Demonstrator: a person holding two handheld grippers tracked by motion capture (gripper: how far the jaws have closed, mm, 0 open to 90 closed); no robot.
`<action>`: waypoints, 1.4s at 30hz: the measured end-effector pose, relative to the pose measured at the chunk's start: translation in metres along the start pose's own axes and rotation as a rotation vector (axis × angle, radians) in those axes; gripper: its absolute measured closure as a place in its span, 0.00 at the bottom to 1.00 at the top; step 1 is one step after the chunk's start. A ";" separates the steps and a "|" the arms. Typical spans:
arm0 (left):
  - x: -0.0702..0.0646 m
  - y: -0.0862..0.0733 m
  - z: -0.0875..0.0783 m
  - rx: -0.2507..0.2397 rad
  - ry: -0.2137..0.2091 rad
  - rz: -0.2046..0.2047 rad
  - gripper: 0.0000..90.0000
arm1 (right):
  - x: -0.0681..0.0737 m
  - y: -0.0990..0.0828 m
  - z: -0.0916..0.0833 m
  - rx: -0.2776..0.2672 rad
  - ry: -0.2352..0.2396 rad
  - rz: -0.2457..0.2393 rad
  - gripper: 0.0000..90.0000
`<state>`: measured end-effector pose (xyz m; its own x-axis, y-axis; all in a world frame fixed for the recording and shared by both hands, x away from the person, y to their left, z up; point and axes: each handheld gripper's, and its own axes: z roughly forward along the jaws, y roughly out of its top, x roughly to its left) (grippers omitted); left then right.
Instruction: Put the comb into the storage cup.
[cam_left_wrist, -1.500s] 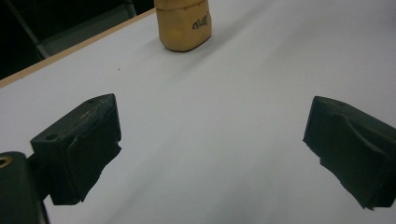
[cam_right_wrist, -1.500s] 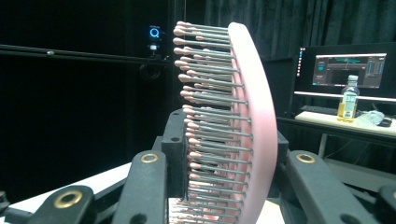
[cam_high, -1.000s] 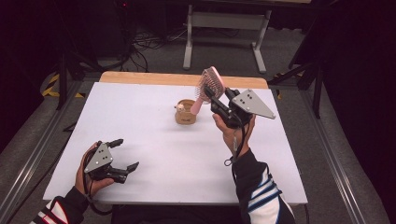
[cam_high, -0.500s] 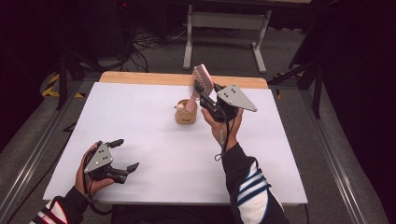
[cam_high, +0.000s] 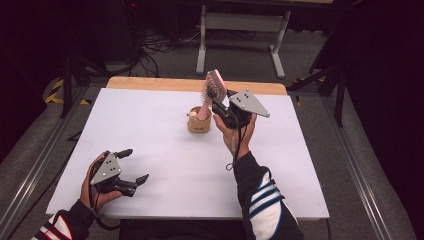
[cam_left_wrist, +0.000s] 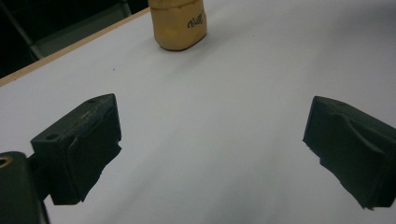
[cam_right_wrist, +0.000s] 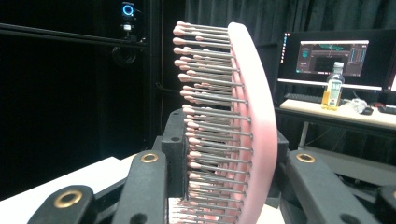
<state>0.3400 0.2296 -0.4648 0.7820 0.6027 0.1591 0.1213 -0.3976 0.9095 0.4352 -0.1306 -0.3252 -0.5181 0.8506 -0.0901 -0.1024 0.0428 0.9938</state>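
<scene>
Centrally, just above the middle of the high view, the right gripper (cam_high: 214, 100) is grasping a pink hairbrush (cam_high: 214, 82) by its head, fingers clenched on either side of it. In the right gripper view the hairbrush (cam_right_wrist: 233, 126) is standing upright between the black fingers (cam_right_wrist: 173, 154), bristles facing the left of the frame. The handle is angling down toward a small tan holder (cam_high: 198, 122) standing on the white desk (cam_high: 300, 165); its tip is lying at or just inside the holder's mouth, though whether it is touching the rim cannot be told. At the lower left of the high view, the left gripper (cam_high: 136, 165) is resting low over the desk with its fingers released, nothing between them. The holder (cam_left_wrist: 178, 21) is appearing at the top of the left gripper view, well apart from those fingers (cam_left_wrist: 88, 140). By judgement, the brush is lifted and carried to the holder; lowering the handle in and letting go are remaining.
</scene>
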 end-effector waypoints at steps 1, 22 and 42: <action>0.000 0.000 0.000 0.000 0.000 0.000 0.06 | -0.001 -0.001 0.000 -0.002 -0.007 0.004 0.71; -0.001 0.000 0.002 0.008 -0.013 0.003 0.06 | -0.015 -0.018 0.004 -0.012 -0.078 0.104 0.71; -0.001 0.000 0.003 0.017 -0.016 0.010 0.06 | -0.010 -0.053 0.010 0.053 -0.067 0.158 0.70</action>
<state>0.3408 0.2268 -0.4661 0.7931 0.5874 0.1613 0.1239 -0.4147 0.9015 0.4544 -0.1363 -0.3767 -0.4666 0.8817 0.0699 0.0218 -0.0676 0.9975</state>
